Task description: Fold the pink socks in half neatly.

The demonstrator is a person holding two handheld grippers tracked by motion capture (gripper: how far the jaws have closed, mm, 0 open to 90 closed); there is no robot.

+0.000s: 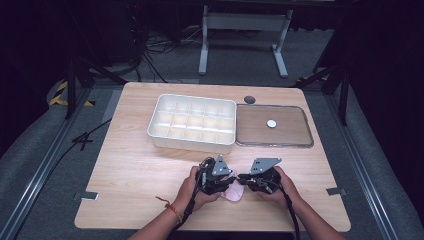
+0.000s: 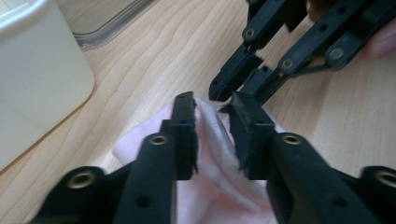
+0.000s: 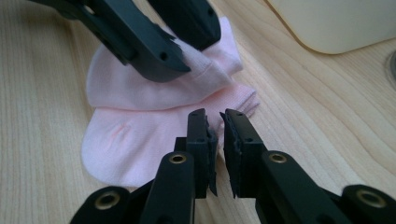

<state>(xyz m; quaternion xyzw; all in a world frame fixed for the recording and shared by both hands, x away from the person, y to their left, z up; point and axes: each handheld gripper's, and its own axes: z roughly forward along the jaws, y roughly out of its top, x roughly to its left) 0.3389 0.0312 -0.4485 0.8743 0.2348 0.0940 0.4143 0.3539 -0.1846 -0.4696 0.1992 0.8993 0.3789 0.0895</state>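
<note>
A pink sock (image 1: 233, 193) lies folded over on the wooden table (image 1: 130, 165), close to the front edge, between a person's two hands. My left gripper (image 1: 228, 184) reaches in from the left. In the left gripper view its jaws (image 2: 213, 100) stand apart with a ridge of the pink cloth (image 2: 212, 154) between them, and the pads do not press it. My right gripper (image 1: 242, 179) comes in from the right. In the right gripper view its jaws (image 3: 215, 114) are nearly together, nipping the cuff edge of the sock's lower layer (image 3: 140, 140). Farther off is the left gripper (image 3: 182, 44), over the upper layer.
A white box (image 1: 190, 143) with several empty compartments stands behind the hands. To its right lies a clear shallow lid (image 1: 300, 144) with a small white disc (image 1: 271, 123) on it. A dark round spot (image 1: 249, 99) is near the table's far edge.
</note>
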